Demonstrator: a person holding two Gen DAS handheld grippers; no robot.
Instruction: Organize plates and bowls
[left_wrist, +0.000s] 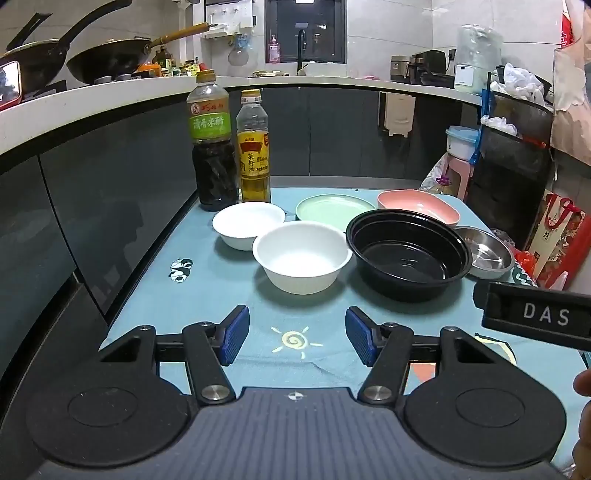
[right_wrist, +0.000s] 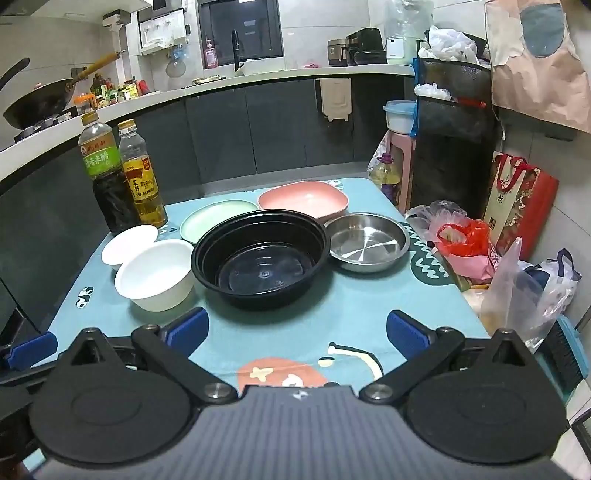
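Note:
On the blue tablecloth stand two white bowls, a near one (left_wrist: 302, 258) (right_wrist: 155, 275) and a far one (left_wrist: 248, 225) (right_wrist: 129, 243), a black round bowl (left_wrist: 408, 254) (right_wrist: 260, 254), a green plate (left_wrist: 334, 208) (right_wrist: 214, 219), a pink dish (left_wrist: 417, 206) (right_wrist: 303, 197) and a steel dish (left_wrist: 485, 253) (right_wrist: 369, 242). My left gripper (left_wrist: 295, 338) is open and empty, just short of the near white bowl. My right gripper (right_wrist: 295, 332) is open and empty, in front of the black bowl; its body (left_wrist: 535, 317) shows at the right of the left wrist view.
Two bottles, a dark vinegar one (left_wrist: 212, 144) (right_wrist: 107, 173) and an oil one (left_wrist: 254, 147) (right_wrist: 142, 173), stand at the table's far left corner. Plastic bags (right_wrist: 465, 240) and a red gift bag (right_wrist: 517, 203) crowd the right edge. Dark cabinets run along the left.

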